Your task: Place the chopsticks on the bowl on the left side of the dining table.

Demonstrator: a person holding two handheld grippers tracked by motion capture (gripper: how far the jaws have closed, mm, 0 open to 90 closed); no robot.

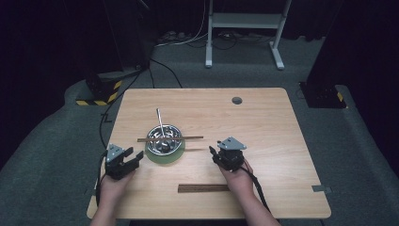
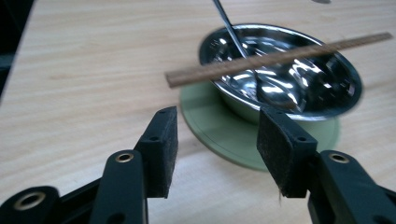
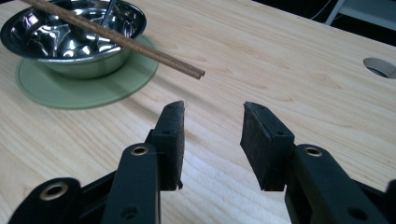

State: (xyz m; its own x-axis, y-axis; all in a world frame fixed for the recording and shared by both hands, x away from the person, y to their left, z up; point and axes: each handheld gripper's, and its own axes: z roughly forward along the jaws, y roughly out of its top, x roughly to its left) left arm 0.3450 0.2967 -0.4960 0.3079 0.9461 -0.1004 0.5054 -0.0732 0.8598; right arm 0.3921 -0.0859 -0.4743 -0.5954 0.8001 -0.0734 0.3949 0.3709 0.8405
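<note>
A shiny metal bowl (image 1: 163,140) stands on a flat green plate (image 1: 165,157) left of the table's middle. A pair of brown chopsticks (image 1: 170,138) lies across the bowl's rim, and a metal spoon (image 1: 160,121) leans out of the bowl toward the far side. My left gripper (image 1: 133,154) hovers just left of the plate, open, with nothing between its jaws; its own view shows the bowl (image 2: 280,70) and chopsticks (image 2: 275,58) close ahead. My right gripper (image 1: 213,151) is right of the plate, open and empty, with the chopstick tips (image 3: 198,73) just beyond its jaws.
A second dark brown pair of sticks (image 1: 203,188) lies near the front edge, beside the right hand. A round cable hole (image 1: 236,100) is at the table's far side. A white frame (image 1: 244,28) stands on the floor behind.
</note>
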